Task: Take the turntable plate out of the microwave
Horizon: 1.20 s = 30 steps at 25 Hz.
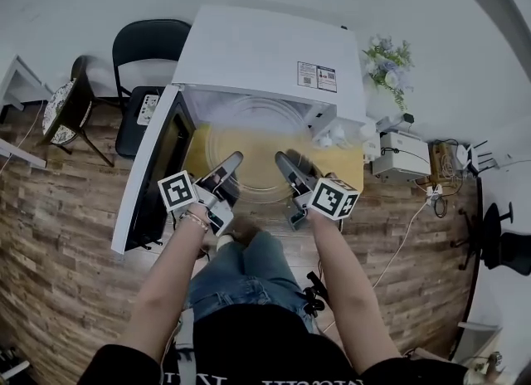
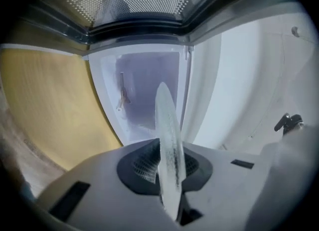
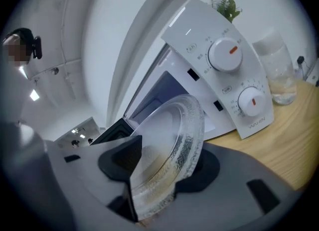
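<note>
The person [image 1: 249,292] is nearest, with both arms stretched forward. Ahead, the white microwave [image 1: 265,51] sits on a yellow table [image 1: 197,149], its door [image 1: 141,180] swung open at the left. The clear glass plate [image 1: 253,138] hangs at the microwave's mouth, above the table. The left gripper [image 1: 232,159] is clenched on the plate's near rim. The right gripper [image 1: 283,161] grasps the rim beside it, its jaws set wider.

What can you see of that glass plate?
It is a round plate of clear glass with a pebbled raised rim, held roughly level before the open microwave, above the yellow table. The left gripper and the right gripper each clamp its near edge between their jaws.
</note>
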Each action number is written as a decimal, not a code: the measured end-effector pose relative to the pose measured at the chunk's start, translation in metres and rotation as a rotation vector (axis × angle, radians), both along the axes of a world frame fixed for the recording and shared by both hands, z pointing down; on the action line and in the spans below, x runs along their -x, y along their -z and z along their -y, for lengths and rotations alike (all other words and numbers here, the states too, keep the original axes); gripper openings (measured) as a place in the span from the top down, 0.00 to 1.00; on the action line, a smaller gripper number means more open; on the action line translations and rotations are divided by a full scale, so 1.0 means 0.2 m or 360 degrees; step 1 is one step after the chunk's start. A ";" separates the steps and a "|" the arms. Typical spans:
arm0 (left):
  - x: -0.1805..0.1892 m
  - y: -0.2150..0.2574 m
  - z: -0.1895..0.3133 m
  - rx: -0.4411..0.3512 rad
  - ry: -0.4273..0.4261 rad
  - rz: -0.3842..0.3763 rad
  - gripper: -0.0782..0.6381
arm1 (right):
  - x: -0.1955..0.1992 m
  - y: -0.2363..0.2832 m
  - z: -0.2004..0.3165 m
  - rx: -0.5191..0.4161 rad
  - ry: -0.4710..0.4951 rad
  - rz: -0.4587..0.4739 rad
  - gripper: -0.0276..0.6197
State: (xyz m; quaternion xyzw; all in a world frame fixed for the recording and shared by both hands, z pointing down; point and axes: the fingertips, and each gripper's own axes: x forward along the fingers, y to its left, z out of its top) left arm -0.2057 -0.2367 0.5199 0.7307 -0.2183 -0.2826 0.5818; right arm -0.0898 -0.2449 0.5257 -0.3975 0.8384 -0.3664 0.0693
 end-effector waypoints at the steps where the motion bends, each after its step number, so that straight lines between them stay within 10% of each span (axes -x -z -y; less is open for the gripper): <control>1: -0.02 0.00 -0.01 -0.0003 -0.0032 0.0031 0.84 | -0.01 0.01 -0.01 -0.0027 -0.0001 -0.0035 0.62; 15: -0.16 0.30 -0.29 -0.0434 0.0098 0.0495 0.78 | -0.13 0.36 -0.28 -0.0294 0.0091 -0.0189 0.63; 30: -0.13 0.92 -0.22 -0.0921 0.0476 0.0703 0.74 | -0.10 0.95 -0.22 -0.0736 0.0084 -0.0136 0.62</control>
